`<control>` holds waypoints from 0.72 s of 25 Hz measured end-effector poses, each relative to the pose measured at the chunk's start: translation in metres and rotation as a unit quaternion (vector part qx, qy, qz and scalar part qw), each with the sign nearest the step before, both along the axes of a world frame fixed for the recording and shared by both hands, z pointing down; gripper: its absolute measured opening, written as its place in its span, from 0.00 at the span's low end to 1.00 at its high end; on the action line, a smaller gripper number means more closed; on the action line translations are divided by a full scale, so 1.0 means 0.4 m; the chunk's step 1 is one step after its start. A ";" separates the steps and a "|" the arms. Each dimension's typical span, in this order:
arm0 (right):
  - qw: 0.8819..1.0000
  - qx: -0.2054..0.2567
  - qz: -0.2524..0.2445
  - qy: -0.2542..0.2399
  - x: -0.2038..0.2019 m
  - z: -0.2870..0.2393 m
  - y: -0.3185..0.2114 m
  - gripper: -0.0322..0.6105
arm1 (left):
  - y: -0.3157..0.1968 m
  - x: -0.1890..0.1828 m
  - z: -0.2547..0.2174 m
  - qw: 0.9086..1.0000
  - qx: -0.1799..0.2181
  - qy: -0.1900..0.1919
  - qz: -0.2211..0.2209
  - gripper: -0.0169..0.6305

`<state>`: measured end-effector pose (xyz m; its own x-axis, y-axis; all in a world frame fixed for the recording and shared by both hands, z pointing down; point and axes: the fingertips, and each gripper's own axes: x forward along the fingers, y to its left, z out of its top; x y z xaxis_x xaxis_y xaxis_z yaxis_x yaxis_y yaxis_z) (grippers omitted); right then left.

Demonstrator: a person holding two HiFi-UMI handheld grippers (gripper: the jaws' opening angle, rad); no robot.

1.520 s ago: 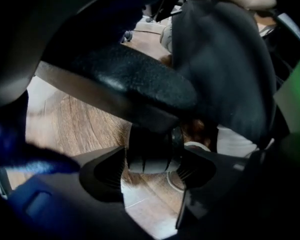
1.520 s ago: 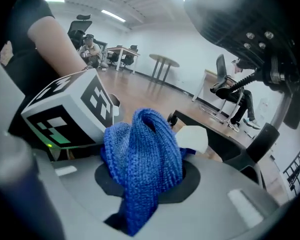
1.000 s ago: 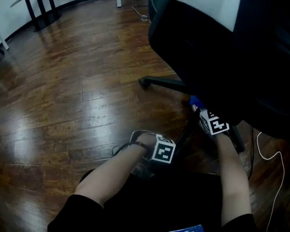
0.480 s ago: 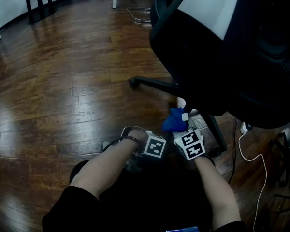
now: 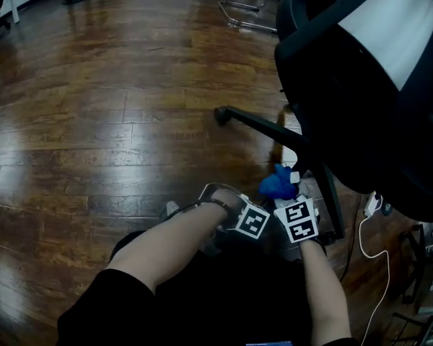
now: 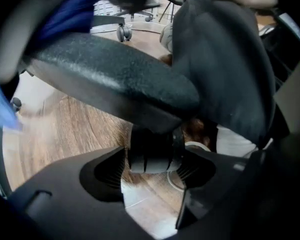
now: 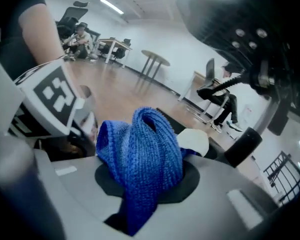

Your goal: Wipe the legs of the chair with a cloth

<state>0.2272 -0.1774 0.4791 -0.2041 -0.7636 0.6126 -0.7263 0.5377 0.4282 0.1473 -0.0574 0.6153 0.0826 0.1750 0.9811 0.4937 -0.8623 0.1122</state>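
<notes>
blue cloth [image 7: 142, 154] is bunched between the right tongs [image 7: 146, 181], which are clamped tight on it, low down just beside the chair [image 5: 361, 85] base. left tongs [image 6: 154, 156] are closed on the black ribbed part of a chair leg [image 6: 110, 81]. in head view the seat hides most of the base and the marker cubes hide both tongs' tips. wood floor [image 5: 94, 121] underneath.

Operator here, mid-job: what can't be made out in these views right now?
Head view: the seat hides where the chair's legs join.
Left gripper view: the ribbed part held in the fingers of the left gripper is blurred; caster or stem, cannot tell.
Right gripper view: the cloth held by the right gripper blocks the legs, so contact is unclear.
</notes>
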 end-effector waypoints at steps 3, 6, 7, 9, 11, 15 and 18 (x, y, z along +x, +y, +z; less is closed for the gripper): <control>0.999 0.019 0.048 -0.014 0.102 -0.048 -0.098 0.18 | 0.000 0.002 -0.005 1.000 -0.007 0.008 0.012 0.50; 0.996 0.019 0.087 -0.009 0.193 -0.080 -0.178 0.18 | 0.006 0.002 -0.007 1.000 -0.011 0.010 0.021 0.50; 0.995 0.017 0.096 -0.007 0.215 -0.086 -0.197 0.18 | 0.006 0.004 -0.007 1.000 -0.009 0.012 0.022 0.50; 0.994 0.027 0.106 0.001 0.229 -0.094 -0.218 0.18 | -0.001 0.001 -0.008 1.000 -0.005 0.012 0.019 0.50; 0.993 0.050 0.105 0.014 0.212 -0.091 -0.206 0.17 | -0.003 -0.005 -0.005 1.000 -0.005 0.010 0.015 0.50; 0.996 0.034 0.076 -0.032 0.120 -0.059 -0.102 0.18 | -0.007 -0.007 -0.001 1.000 -0.001 0.009 0.009 0.50; 0.999 0.012 0.031 -0.037 0.024 -0.018 -0.013 0.18 | -0.006 -0.012 0.003 1.000 0.000 0.006 0.003 0.50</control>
<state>0.2367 -0.1825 0.4717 -0.2011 -0.7907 0.5783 -0.7879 0.4813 0.3841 0.1425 -0.0598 0.6164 0.0933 0.1761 0.9799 0.5006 -0.8591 0.1068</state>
